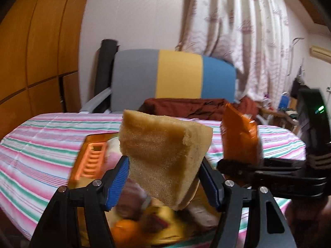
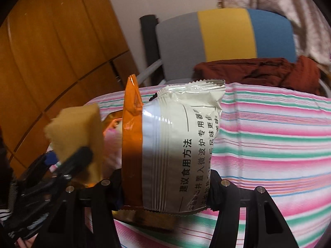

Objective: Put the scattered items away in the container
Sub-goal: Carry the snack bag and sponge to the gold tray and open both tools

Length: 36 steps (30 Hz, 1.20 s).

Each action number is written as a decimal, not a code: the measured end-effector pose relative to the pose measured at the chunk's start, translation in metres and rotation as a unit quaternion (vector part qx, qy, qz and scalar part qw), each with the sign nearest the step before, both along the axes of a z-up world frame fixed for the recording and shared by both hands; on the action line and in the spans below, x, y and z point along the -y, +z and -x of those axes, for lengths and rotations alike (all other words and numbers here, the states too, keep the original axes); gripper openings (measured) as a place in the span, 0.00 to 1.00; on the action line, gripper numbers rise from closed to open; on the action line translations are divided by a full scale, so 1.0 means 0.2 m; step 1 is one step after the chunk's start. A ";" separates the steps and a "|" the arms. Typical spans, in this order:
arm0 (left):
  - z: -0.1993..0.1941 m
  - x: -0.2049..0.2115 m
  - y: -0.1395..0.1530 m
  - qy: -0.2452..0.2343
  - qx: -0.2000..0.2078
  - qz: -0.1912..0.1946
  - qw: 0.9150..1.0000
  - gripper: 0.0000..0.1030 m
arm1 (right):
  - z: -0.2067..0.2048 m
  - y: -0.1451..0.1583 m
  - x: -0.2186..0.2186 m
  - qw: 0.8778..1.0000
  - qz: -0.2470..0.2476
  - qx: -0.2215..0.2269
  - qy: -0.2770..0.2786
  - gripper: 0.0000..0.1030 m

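Left wrist view: left gripper [image 1: 165, 177] holds a sponge [image 1: 163, 150] between its blue pads [image 1: 116, 183] above the bin [image 1: 91, 159], ready to drop.
Right gripper [image 2: 165, 188]: clamped on a snack packet [image 2: 175, 144], carried beside the sponge.
Bin: orange, on the striped cloth [image 1: 41, 136]; holds an orange [image 1: 124, 230] and blurred packets.
Why: 2 items brought over together.

Left hand-held gripper [image 1: 164, 173]: angled downward, jaws wide, blue-padded fingers [image 1: 118, 183] flanking a tan sponge [image 1: 163, 144] that sits tilted between them; whether both pads press on it cannot be read through the blur. Right hand-held gripper [image 2: 165, 188]: close beside the left, also pointing downward, black fingers clamped on either side of a snack packet [image 2: 175, 148] held upright.
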<state>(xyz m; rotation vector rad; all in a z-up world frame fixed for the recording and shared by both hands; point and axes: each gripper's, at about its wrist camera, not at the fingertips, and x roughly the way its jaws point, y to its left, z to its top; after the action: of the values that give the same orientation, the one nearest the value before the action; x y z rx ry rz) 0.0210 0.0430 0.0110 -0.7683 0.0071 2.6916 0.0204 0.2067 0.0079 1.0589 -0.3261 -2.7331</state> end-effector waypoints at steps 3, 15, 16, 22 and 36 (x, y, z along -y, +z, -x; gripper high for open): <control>0.08 0.07 -0.03 0.010 0.040 0.008 0.999 0.73 | 0.07 0.00 0.10 1.000 -0.012 0.006 0.009 0.59; 0.07 0.20 -0.05 0.006 0.050 -0.001 0.999 0.79 | 0.03 0.08 0.13 0.999 0.014 -0.021 0.036 0.76; 0.06 0.20 -0.04 0.002 0.051 -0.006 0.999 0.79 | 0.02 0.07 0.12 0.999 0.014 -0.017 0.037 0.71; 0.14 0.24 -0.03 -0.032 0.081 -0.074 0.993 0.80 | 0.09 -0.01 0.17 0.998 0.017 0.003 0.069 0.41; 0.25 0.49 0.00 0.019 0.095 -0.201 0.975 0.75 | 0.14 0.01 0.16 0.998 0.022 -0.001 0.059 0.34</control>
<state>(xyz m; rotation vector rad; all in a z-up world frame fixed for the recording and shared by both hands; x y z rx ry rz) -0.0295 -0.0546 0.0109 -0.8923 -0.5843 2.5165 -0.0075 0.1749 0.0090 1.0310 -0.3109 -2.6104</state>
